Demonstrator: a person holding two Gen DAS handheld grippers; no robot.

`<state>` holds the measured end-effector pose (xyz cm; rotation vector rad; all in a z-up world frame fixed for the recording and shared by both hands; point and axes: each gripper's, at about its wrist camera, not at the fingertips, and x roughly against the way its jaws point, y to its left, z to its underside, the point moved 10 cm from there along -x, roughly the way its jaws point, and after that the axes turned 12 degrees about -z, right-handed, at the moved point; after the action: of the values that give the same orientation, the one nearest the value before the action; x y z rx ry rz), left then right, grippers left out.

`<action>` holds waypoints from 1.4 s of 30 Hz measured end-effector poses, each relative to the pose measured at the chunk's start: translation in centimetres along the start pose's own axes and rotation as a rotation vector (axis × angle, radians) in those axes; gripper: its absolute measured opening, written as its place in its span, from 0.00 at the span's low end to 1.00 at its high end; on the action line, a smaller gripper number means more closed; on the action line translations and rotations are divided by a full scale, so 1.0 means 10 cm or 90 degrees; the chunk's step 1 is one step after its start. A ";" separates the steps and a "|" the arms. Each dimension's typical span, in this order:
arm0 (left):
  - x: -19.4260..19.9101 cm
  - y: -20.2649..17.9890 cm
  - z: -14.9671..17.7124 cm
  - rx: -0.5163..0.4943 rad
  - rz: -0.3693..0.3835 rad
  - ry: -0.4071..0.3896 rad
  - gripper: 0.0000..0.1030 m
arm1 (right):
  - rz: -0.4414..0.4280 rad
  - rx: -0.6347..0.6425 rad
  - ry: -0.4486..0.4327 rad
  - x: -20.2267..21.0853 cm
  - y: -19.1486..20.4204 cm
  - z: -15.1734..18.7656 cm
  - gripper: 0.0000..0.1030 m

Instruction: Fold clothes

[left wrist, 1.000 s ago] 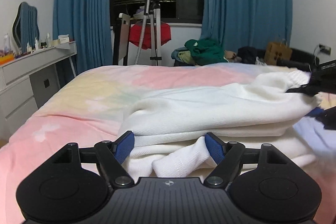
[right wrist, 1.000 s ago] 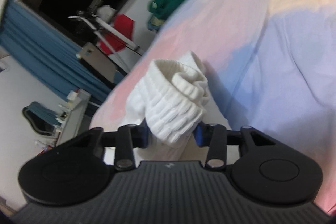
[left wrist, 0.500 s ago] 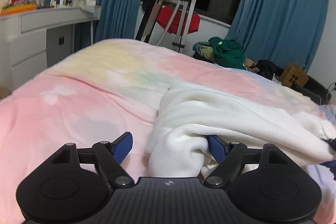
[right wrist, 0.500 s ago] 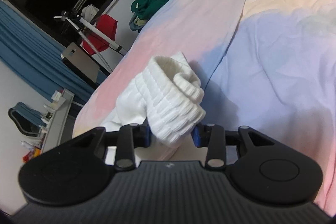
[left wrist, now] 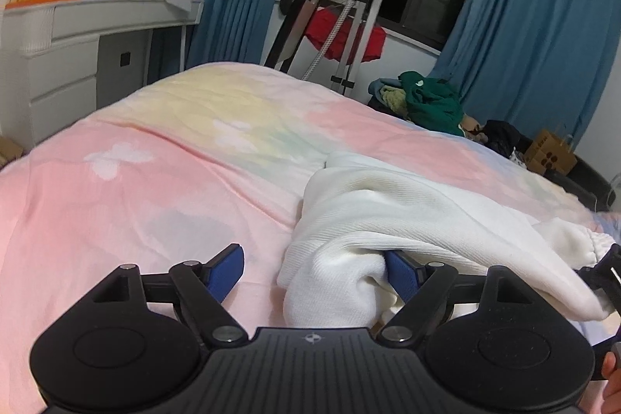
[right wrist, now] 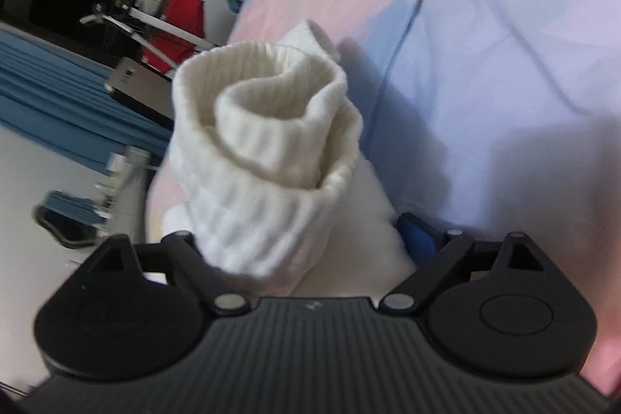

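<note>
Left gripper [left wrist: 312, 272]: jaws spread wide. The right pad is tucked into a fold of the white garment [left wrist: 407, 220]; the left pad is bare, over the bedspread [left wrist: 155, 161]. Nothing is pinched.

Right gripper [right wrist: 310, 239]: a ribbed cuff [right wrist: 264, 142] stands up between the jaws. The right pad shows beside the cloth; the left pad is hidden behind the cuff. The jaws look set wider than a firm pinch would need. Whether they bear on the fabric: cannot tell.

Garment position: on the bed, ahead and to the right of the left jaws, stretching away toward the right gripper, whose tip shows at the far right of the left view. The cuff sits directly ahead of the right jaws.

Progress, as judged: early to middle. The garment is bunched and doubled over on itself, with rounded rolls, not flat creases. No squared edges or neat stack are seen. The sleeve end is bunched at the right gripper.

Left to do, as judged: flatten the body, lay the sleeves in, and fold to a compact shape.

Beyond the bed: a green pile [left wrist: 431, 99], not handled.
</note>
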<state>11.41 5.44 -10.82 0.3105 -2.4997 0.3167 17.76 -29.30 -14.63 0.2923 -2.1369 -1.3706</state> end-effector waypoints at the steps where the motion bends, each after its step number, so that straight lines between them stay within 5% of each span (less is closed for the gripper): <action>1: -0.01 0.01 0.00 0.008 0.001 0.005 0.79 | -0.018 0.003 0.002 -0.01 0.05 -0.01 0.91; 5: -0.04 0.07 0.01 0.045 0.025 0.039 0.79 | -0.013 0.082 0.026 -0.04 0.22 0.09 0.88; 10: 0.07 0.09 -0.02 0.087 0.093 0.075 0.78 | 0.038 0.075 0.021 0.03 0.11 0.11 0.54; 16: 0.17 0.17 -0.19 0.156 0.190 0.068 1.00 | 0.039 0.073 -0.005 0.17 0.17 0.13 0.41; 23: -0.31 0.09 -0.01 0.217 0.221 0.191 1.00 | 0.024 0.081 -0.015 0.22 0.25 0.08 0.41; 29: -0.52 -0.04 0.14 0.210 0.256 0.245 1.00 | 0.049 0.019 -0.011 0.17 0.09 0.08 0.64; 31: -0.56 -0.07 0.16 0.214 0.270 0.254 1.00 | 0.063 0.012 -0.006 0.13 0.04 0.10 0.81; 34: -0.63 -0.10 0.18 0.222 0.281 0.262 1.00 | 0.047 -0.028 0.008 -0.02 -0.05 0.16 0.88; 38: -0.71 -0.13 0.21 0.231 0.297 0.272 0.98 | 0.042 -0.002 0.007 -0.12 -0.01 0.16 0.86; 42: -0.72 -0.17 0.21 0.210 0.299 0.258 0.92 | 0.050 0.015 0.002 -0.04 0.00 0.18 0.61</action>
<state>16.51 4.27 -16.49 -0.2069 -2.0852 0.8904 17.05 -27.72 -15.35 0.2172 -2.1394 -1.3006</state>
